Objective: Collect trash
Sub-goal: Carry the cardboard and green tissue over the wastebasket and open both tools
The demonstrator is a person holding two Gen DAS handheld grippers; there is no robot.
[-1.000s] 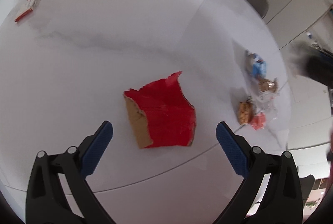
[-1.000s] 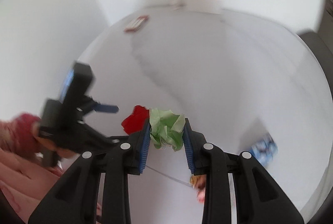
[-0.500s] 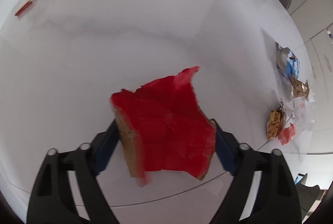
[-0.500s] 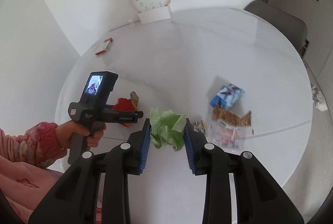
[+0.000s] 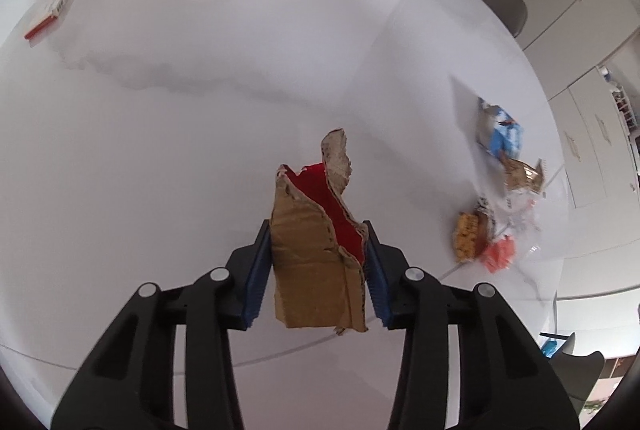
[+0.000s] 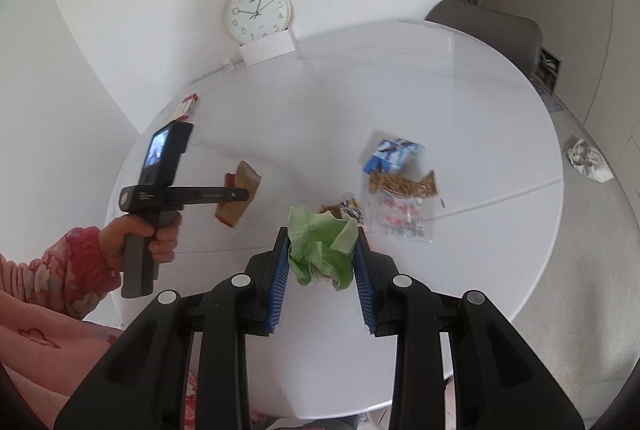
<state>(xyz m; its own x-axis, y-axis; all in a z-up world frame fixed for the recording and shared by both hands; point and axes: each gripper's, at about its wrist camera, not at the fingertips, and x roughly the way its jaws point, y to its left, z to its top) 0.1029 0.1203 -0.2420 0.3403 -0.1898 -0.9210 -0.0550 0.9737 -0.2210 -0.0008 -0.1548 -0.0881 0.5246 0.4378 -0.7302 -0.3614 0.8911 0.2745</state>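
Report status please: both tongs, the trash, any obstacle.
Left tongs closing, folded cardboard scrap between pads. Right tongs shut on green paper wad. Wrappers remain on table. Nothing blocking.

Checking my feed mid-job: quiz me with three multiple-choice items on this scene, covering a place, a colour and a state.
1. Where is the clock?
A. On the floor
B. At the table's far edge, by the wall
C. On the chair

2. What colour is the crumpled paper in the right claw?
A. Green
B. Blue
C. Yellow

3. What is between the closing left claw's pads?
A. Nothing
B. A blue wrapper
C. Torn red-and-brown cardboard

Answers: B, it stands behind the tabletop against the wall; A, the wad is light green; C, the piece sits folded between both pads.
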